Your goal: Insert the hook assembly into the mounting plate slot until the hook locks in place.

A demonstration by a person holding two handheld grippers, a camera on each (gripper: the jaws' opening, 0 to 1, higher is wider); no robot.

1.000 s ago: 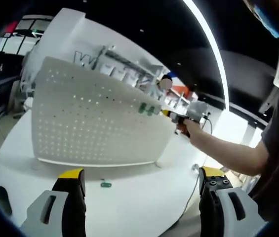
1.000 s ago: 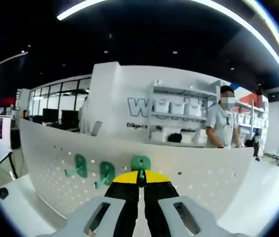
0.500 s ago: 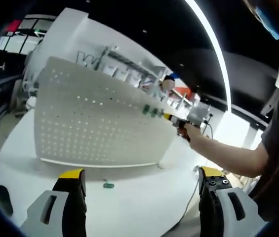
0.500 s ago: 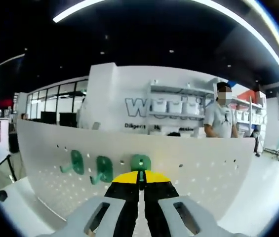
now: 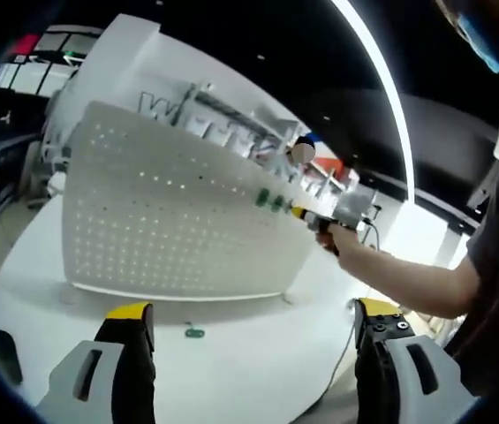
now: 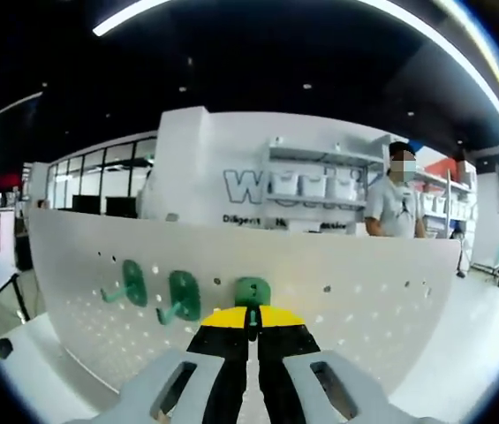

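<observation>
Place: showroom or demonstration hall
Wall: white wall with large grey lettering point(image 6: 258, 186)
Shelving: white wall shelves holding white boxes point(image 6: 320, 184), beyond the claw
Ceiling: dark ceiling, long curved light strip point(image 5: 381, 88)
Front: glazed window wall point(image 6: 90, 190)

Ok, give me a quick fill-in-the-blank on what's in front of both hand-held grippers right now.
1. The right hand-held gripper is shut on a ____ hook at the pegboard.
2. ____ other green hooks already hang on the board, beside the held one.
3. The left hand-held gripper has its jaws ____.
4. One small green part lies on the white ____ in front of the board.

Missing words: green; Two; open; table
</observation>
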